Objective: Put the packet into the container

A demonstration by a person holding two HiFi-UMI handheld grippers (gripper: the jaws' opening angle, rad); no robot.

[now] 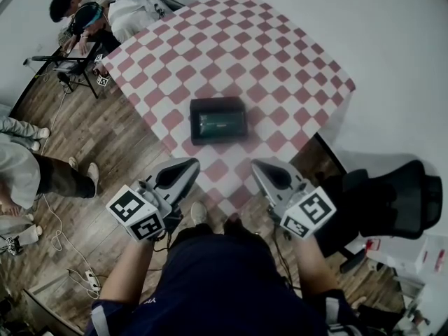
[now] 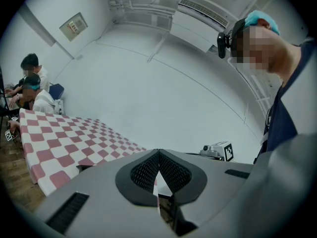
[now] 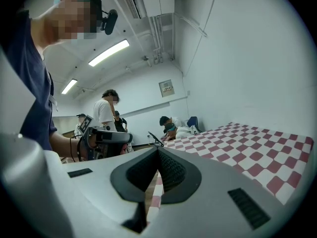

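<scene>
Both jaw pairs pressed together, nothing between them. I have the left gripper (image 1: pixel 190 164) and right gripper (image 1: pixel 259 164) side by side at the near edge of the checked table (image 1: pixel 280 61). The black container (image 1: pixel 194 121) sits mid-table, ahead of and between them, touching neither. A dark green packet (image 1: pixel 220 123) lies inside it.

lab-like room: white walls (image 2: pixel 148 83), checkered table (image 1: pixel 280 54), workers (image 1: pixel 91 9)

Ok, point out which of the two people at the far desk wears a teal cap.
The person closer to the checkered table; the other person beside them shows bare dark hair.
</scene>
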